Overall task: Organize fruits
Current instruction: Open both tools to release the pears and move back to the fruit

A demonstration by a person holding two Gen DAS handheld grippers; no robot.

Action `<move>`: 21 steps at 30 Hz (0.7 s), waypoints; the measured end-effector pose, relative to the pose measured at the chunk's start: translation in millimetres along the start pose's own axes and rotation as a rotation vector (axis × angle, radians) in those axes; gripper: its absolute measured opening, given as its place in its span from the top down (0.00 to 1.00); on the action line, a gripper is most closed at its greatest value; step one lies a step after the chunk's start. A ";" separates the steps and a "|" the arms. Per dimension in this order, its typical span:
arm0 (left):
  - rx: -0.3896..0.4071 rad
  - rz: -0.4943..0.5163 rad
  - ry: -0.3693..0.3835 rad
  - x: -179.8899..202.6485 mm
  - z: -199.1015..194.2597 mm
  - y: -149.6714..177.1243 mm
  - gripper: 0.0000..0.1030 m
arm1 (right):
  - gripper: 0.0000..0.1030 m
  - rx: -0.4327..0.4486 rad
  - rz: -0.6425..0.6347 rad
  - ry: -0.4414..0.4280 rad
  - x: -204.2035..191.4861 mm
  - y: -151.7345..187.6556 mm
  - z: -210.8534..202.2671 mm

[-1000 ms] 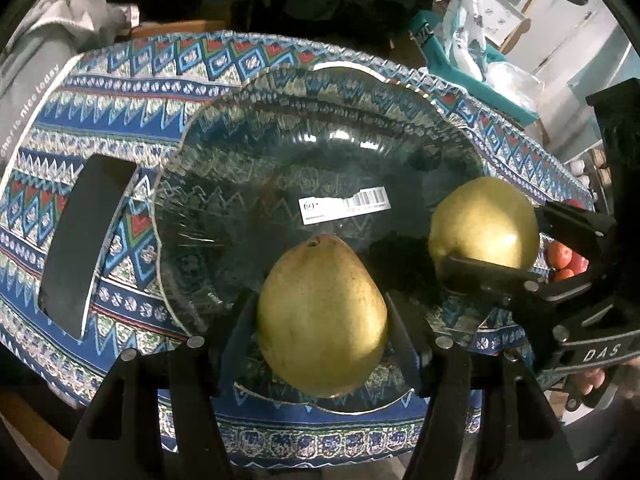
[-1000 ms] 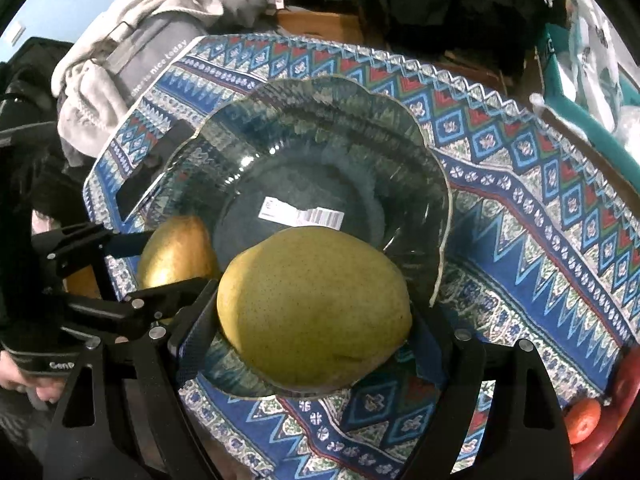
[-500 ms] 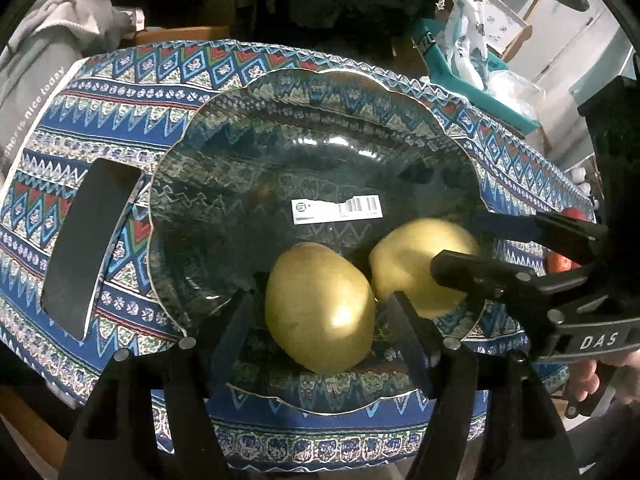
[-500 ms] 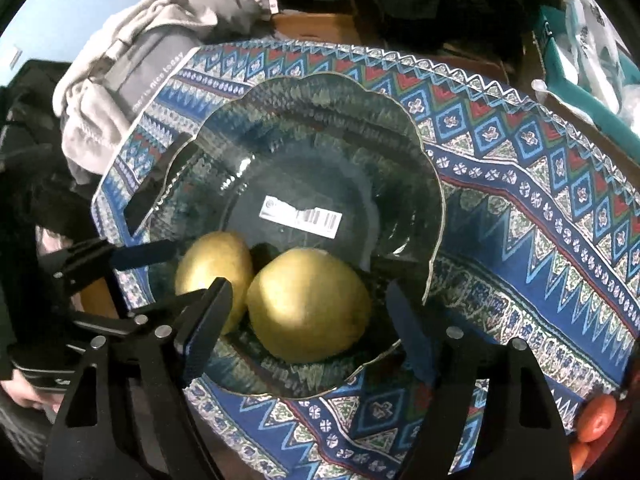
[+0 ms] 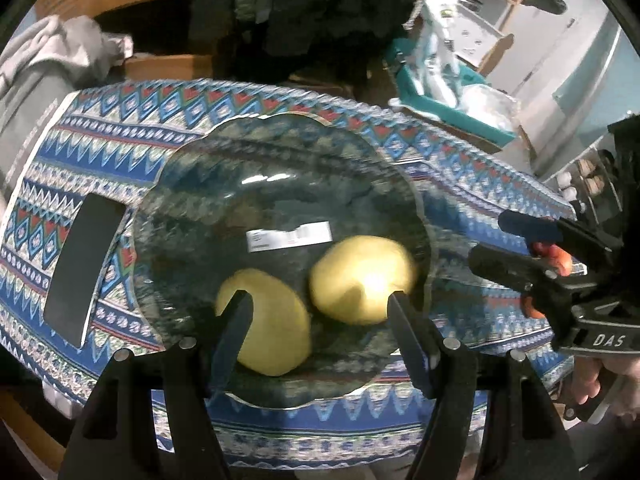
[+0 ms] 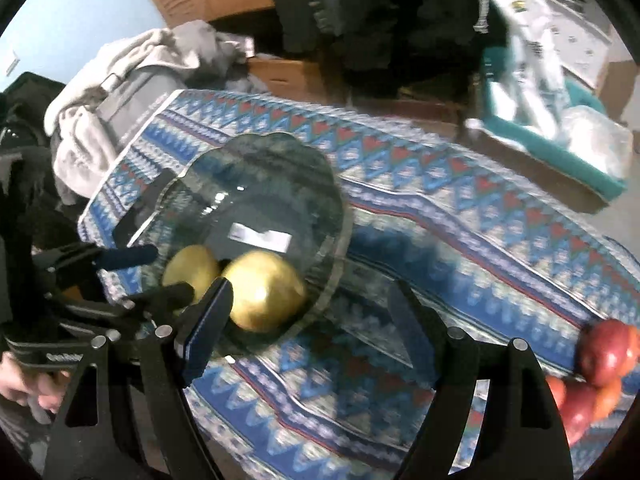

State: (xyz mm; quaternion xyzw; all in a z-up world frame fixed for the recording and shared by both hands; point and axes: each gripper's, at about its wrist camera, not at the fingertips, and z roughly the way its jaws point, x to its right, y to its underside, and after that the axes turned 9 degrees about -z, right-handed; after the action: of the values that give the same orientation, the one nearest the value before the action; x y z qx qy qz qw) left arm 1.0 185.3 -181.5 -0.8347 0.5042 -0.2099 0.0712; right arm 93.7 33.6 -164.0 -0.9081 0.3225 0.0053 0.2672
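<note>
Two yellow-green pears lie side by side in the glass bowl (image 5: 192, 184): the left pear (image 5: 276, 332) and the right pear (image 5: 360, 280). My left gripper (image 5: 320, 316) is open and empty, hovering just above and in front of them. In the right wrist view the bowl (image 6: 320, 184) holds both pears, the nearer (image 6: 268, 292) and the farther (image 6: 188, 264). My right gripper (image 6: 310, 312) is open and empty, to the right of the bowl over the cloth. It also shows in the left wrist view (image 5: 504, 244).
A patterned blue cloth (image 5: 120, 148) covers the table. A black flat object (image 5: 84, 268) lies left of the bowl. Red fruits (image 6: 600, 364) sit at the table's right end. Grey clothing (image 6: 132, 80) is piled behind on the left; a teal tray (image 5: 440, 96) stands behind.
Both grippers let go of their pears into the bowl and drew back and up. The right gripper has swung to the right, away from the bowl.
</note>
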 end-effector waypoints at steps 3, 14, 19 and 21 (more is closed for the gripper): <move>0.003 0.020 0.020 19.2 -4.9 1.9 0.31 | 0.22 -0.001 0.002 0.054 12.4 12.0 -14.9; 0.022 0.150 0.037 96.0 -16.7 14.6 0.24 | 0.22 -0.017 0.076 0.208 62.3 59.2 -66.2; 0.013 0.188 0.026 121.9 -14.0 20.8 0.22 | 0.22 -0.018 0.105 0.267 83.1 81.4 -87.8; 0.011 0.203 0.026 132.8 -13.4 23.0 0.22 | 0.22 -0.026 0.118 0.284 91.3 90.6 -94.4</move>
State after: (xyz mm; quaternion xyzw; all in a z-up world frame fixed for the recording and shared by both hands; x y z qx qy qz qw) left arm 30.3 59.7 -140.0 -0.7761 0.5858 -0.2153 0.0901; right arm 97.4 -124.6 -143.3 -0.8826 0.4096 -0.1034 0.2065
